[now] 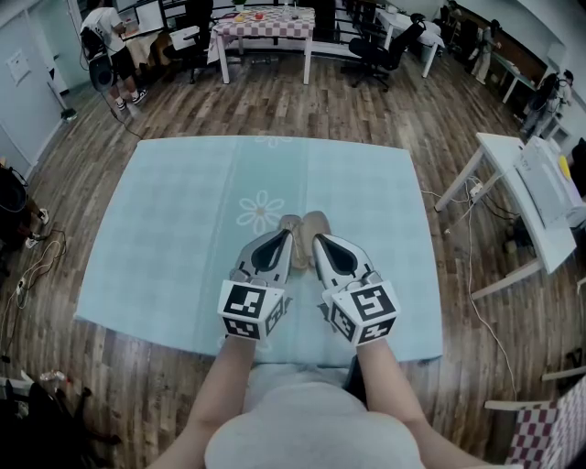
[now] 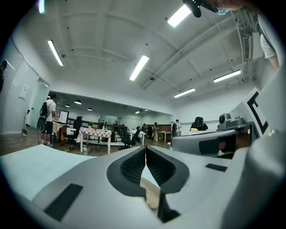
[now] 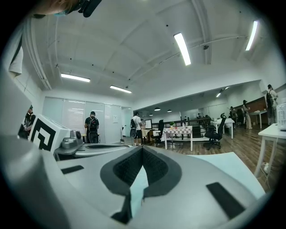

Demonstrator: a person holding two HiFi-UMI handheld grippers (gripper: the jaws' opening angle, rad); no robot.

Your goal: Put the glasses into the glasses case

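Note:
A beige glasses case [image 1: 305, 225] lies on the light blue tablecloth [image 1: 183, 229], near the middle of the table's front half. No glasses show in any view. My left gripper [image 1: 289, 240] and right gripper [image 1: 319, 240] hover side by side just in front of the case, tips close to its near end. In the left gripper view the pads [image 2: 134, 167] meet with nothing between them, and a patch of the beige case [image 2: 151, 193] shows below. The right gripper's pads [image 3: 154, 167] also meet, with only blue cloth [image 3: 138, 188] under them.
The table's front edge [image 1: 275, 353] runs just behind the grippers. A white desk [image 1: 540, 197] stands to the right on the wooden floor. Far back are a checkered table [image 1: 265, 23], office chairs and several people.

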